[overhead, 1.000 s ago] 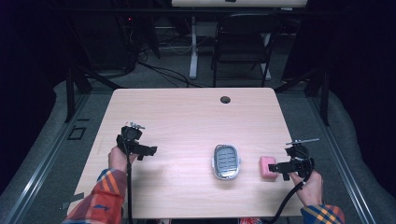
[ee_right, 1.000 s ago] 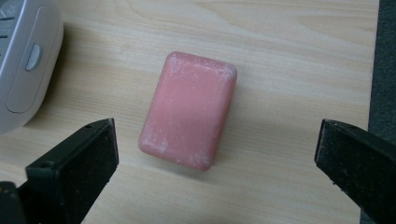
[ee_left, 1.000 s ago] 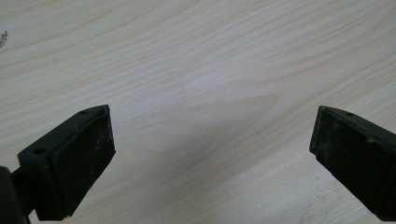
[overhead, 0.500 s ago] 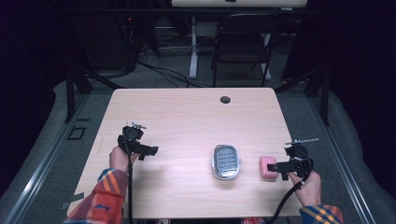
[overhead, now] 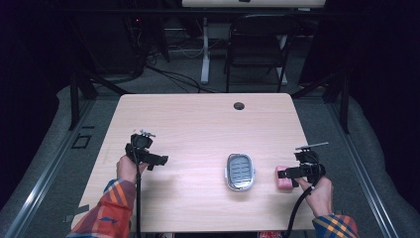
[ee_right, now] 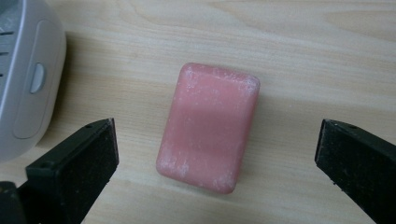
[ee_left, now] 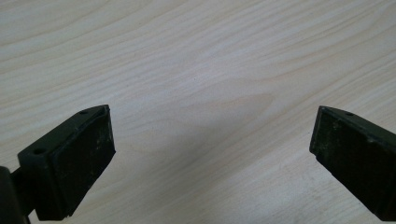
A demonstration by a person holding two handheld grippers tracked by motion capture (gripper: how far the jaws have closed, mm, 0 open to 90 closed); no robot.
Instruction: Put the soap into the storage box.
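Both sets of fingers spread wide: right gripper (ee_right: 215, 163) hanging over the pink soap (ee_right: 208, 127) beside the dish (overhead: 240, 171), left gripper (ee_left: 212, 163) over bare desk (ee_left: 196, 56).

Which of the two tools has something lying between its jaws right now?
The right tool: a pink rectangular soap bar lies on the wooden table between its open jaws. The left tool has bare wood between its jaws.

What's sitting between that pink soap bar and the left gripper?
A grey soap dish beside the pink soap, then bare table to the left gripper, in the high view.
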